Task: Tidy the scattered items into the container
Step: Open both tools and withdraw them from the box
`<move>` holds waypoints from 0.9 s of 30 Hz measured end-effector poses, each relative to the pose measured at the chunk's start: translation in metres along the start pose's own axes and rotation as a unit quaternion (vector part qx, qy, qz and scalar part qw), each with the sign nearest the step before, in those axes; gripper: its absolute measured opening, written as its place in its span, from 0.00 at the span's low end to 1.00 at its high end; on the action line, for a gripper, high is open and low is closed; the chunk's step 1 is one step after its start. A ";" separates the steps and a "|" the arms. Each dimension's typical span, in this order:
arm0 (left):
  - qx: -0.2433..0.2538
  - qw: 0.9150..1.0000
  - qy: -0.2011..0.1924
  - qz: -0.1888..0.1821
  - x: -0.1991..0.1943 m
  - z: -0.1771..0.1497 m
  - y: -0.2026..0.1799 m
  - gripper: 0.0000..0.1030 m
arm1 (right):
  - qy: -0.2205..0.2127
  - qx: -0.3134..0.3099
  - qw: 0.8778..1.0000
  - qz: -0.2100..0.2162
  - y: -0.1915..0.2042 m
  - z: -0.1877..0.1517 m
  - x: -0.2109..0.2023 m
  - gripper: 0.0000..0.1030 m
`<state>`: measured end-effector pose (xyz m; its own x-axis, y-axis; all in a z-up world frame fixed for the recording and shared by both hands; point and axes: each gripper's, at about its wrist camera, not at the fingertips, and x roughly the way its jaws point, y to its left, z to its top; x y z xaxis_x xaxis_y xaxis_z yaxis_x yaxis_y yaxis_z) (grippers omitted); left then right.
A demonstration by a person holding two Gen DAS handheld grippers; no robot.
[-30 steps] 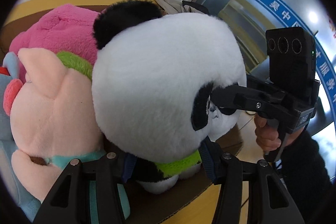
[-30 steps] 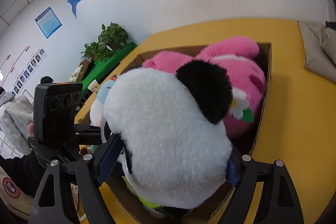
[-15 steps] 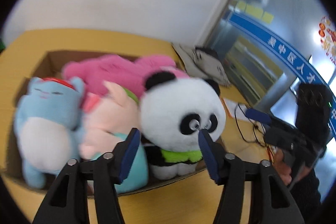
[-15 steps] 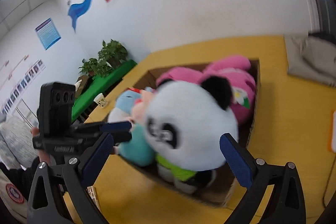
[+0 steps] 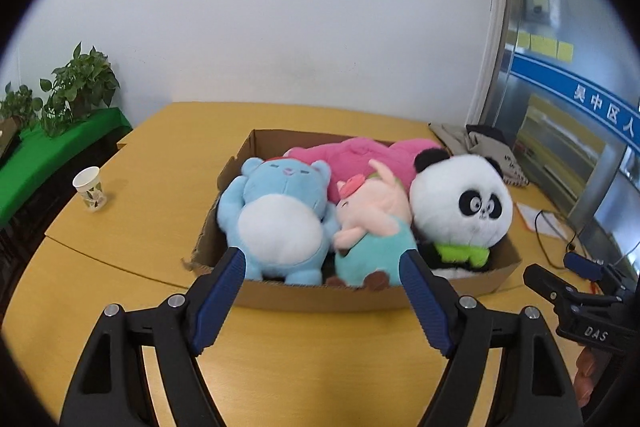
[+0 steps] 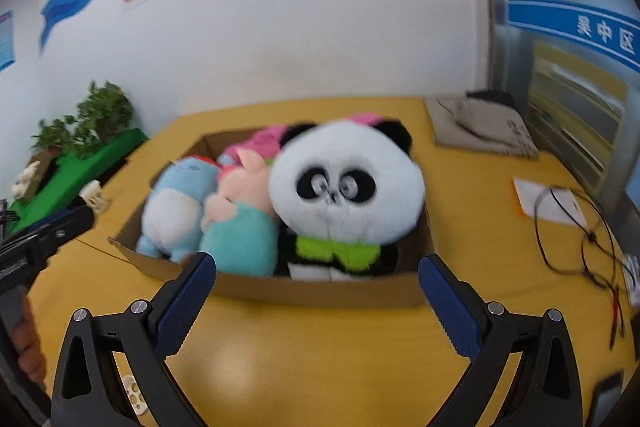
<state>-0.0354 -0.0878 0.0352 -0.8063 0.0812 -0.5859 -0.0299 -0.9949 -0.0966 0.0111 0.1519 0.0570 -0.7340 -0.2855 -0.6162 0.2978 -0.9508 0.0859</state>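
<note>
- So the panda (image 5: 462, 203) is sitting upright in the cardboard box (image 5: 348, 297), at 3 o'clock from the pink pig (image 5: 372, 211).
- Left gripper (image 5: 320, 291) and right gripper (image 6: 316, 301) are both hanging wide, empty; I'd be lifting them straight clear of the rim.

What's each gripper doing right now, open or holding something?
Left gripper: open, holding nothing.
Right gripper: open, holding nothing; the black-and-white plush panda sits in the brown cardboard box.

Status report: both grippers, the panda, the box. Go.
Left gripper open, holding nothing. Right gripper open, holding nothing. Panda upright in cardboard box, beside pig plush. Nothing between grippers and box.
</note>
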 end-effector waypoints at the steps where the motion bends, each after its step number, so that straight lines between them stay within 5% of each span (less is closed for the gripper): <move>1: -0.001 1.000 0.004 -0.002 -0.002 -0.003 0.004 0.77 | 0.008 0.002 1.000 -0.009 0.000 -0.004 0.003 1.00; 27: 0.006 0.998 0.027 -0.055 -0.011 -0.024 0.009 0.77 | -0.002 -0.028 0.998 -0.051 0.019 -0.011 -0.026 1.00</move>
<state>-0.0125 -0.0965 0.0212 -0.7643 0.1935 -0.6151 -0.1242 -0.9802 -0.1540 0.0423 0.1425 0.0662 -0.7647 -0.1885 -0.6162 0.2551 -0.9667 -0.0209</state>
